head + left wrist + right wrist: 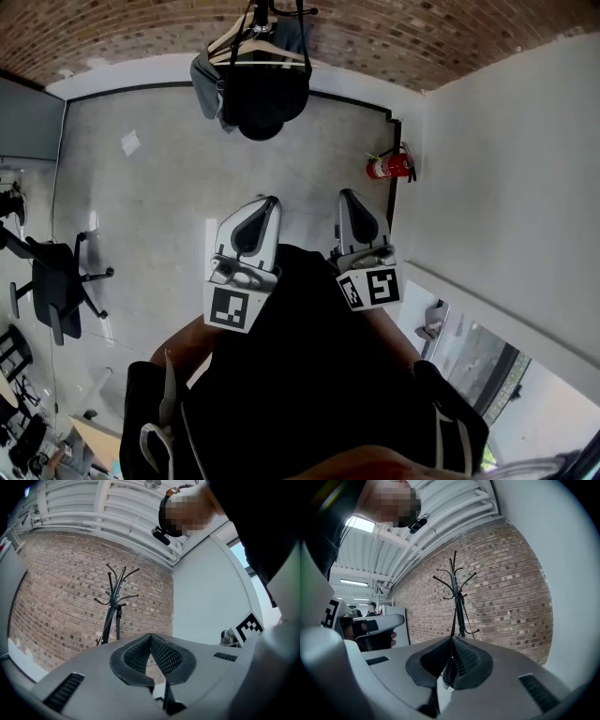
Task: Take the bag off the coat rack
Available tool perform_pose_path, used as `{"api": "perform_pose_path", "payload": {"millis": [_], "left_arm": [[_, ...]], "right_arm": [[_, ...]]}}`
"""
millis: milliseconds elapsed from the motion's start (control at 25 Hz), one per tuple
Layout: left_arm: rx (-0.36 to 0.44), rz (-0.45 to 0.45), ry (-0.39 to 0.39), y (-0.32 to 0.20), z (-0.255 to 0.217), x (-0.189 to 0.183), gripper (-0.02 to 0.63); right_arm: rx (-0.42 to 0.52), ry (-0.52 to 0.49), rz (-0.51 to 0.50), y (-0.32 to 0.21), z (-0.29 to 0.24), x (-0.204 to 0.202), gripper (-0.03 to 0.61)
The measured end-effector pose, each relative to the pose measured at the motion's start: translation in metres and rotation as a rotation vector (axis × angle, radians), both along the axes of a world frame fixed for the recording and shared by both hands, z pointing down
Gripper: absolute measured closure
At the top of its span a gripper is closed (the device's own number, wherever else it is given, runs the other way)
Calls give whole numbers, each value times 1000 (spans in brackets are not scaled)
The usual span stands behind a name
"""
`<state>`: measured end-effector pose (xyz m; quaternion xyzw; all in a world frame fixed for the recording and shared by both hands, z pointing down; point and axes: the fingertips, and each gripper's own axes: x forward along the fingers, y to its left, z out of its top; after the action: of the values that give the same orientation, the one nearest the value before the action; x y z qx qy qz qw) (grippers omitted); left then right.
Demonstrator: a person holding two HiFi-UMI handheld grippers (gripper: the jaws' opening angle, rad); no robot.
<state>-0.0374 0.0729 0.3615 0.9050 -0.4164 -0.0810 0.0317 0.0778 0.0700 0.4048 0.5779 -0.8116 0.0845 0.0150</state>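
Bag [263, 105], black and rounded, hanging on the single coat rack [267, 19] against the red brick wall [422, 37], at the top of the head view and well apart from both grippers. Sharing the rack with pale hangers [267, 52] and one grey garment [203, 80] just to its left.

Only printed patterns on show: one black-and-white square marker [229, 307] on the left cube, two marker faces on the right cube [370, 286]. Label on the one red fire extinguisher [387, 167], low by the white wall at right, too small to read.

Left gripper [270, 202] and right gripper [347, 195] side by side above the grey floor [141, 206], both pointing toward the rack. In the left gripper view, jaws pressed together at the tips, ribbed pads [164, 656] meeting, gripping nothing. In the right gripper view, jaws likewise closed tip to tip and empty. The rack's upper hooks in sight beyond each closed claw.

A black office chair [56, 286] at the left of the floor.
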Motion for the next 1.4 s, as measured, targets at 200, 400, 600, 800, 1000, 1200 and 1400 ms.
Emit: {"api": "perform_pose_path", "payload": {"millis": [200,400,600,800,1000,1200,1400], "left_arm": [[21,18,26,-63,-17,-3,594],[6,26,79,-110,-32,-2,594],[18,-25,94,-135,-50,10,594],[11,-101,90,-152,-54,11,594],[17,-179,91,-175,-49,-4,594],[3,-207,76,-188,-38,-9,592],[11,-204,126,-197,-39,-1,592]], "right_arm": [[22,20,-24,-60,-14,-20,557],[96,-30,22,-89,-37,-16,557],[142,-9,-13,-107,-64,-6,557],[159,-20,-90,-131,-79,-5,555],[195,-31,-136,-156,-72,-13,556],[156,-5,-175,-171,-58,-14,555],[173,31,-162,-185,-58,2,555]]}}
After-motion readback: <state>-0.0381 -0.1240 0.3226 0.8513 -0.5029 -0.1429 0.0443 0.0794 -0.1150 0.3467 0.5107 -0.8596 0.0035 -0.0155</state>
